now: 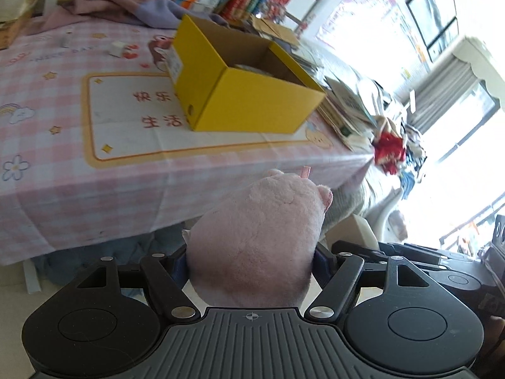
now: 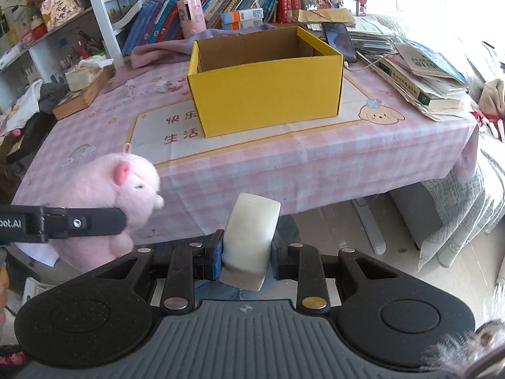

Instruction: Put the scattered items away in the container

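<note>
My left gripper (image 1: 251, 263) is shut on a pink plush pig (image 1: 258, 237), held in the air before the table's front edge; the pig also shows in the right wrist view (image 2: 110, 195) at the left. My right gripper (image 2: 246, 259) is shut on a white rounded block (image 2: 251, 233), also short of the table edge. The open yellow cardboard box (image 2: 268, 94) stands mid-table on the pink checked cloth (image 2: 284, 164); it also shows in the left wrist view (image 1: 240, 91). Two small white items (image 1: 118, 49) lie on the cloth left of the box.
A wooden tray with tissues (image 2: 83, 90) sits at the table's left. A stack of books and papers (image 2: 423, 75) and a phone (image 2: 339, 41) are at the right. A purple-pink cloth (image 2: 176, 47) and bookshelves (image 2: 221, 3) lie behind the box. A grey sofa (image 2: 467, 208) is at the right.
</note>
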Demonstrator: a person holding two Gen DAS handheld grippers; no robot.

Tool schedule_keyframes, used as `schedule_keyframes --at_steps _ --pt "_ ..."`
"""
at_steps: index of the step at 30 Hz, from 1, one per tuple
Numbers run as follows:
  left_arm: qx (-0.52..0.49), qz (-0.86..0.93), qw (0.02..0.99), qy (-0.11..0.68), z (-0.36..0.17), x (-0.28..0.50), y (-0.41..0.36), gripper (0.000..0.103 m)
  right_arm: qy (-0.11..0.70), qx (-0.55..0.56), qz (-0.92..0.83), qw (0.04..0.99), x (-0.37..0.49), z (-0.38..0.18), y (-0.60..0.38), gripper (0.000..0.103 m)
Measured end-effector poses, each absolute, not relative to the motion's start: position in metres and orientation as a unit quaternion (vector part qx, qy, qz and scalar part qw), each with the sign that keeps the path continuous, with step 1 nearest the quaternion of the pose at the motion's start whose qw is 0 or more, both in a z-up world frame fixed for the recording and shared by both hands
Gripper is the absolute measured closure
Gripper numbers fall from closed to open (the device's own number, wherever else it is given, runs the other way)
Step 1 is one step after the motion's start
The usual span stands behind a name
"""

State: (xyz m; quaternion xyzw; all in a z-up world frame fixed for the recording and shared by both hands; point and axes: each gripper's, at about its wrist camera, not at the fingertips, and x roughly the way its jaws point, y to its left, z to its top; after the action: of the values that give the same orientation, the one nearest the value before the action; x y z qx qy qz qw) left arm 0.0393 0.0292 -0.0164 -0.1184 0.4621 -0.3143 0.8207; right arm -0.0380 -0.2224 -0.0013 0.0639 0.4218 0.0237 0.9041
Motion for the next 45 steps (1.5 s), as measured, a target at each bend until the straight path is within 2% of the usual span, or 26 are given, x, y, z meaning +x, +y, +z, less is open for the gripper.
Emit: schedule_keyframes --at_steps 45 --pt "-0.13 -0.349 0.801 0.469 -0.023 0.049 0.027 0.03 0.432 0.043 0.009 0.901 -0.031 -0.001 -0.209 0.078"
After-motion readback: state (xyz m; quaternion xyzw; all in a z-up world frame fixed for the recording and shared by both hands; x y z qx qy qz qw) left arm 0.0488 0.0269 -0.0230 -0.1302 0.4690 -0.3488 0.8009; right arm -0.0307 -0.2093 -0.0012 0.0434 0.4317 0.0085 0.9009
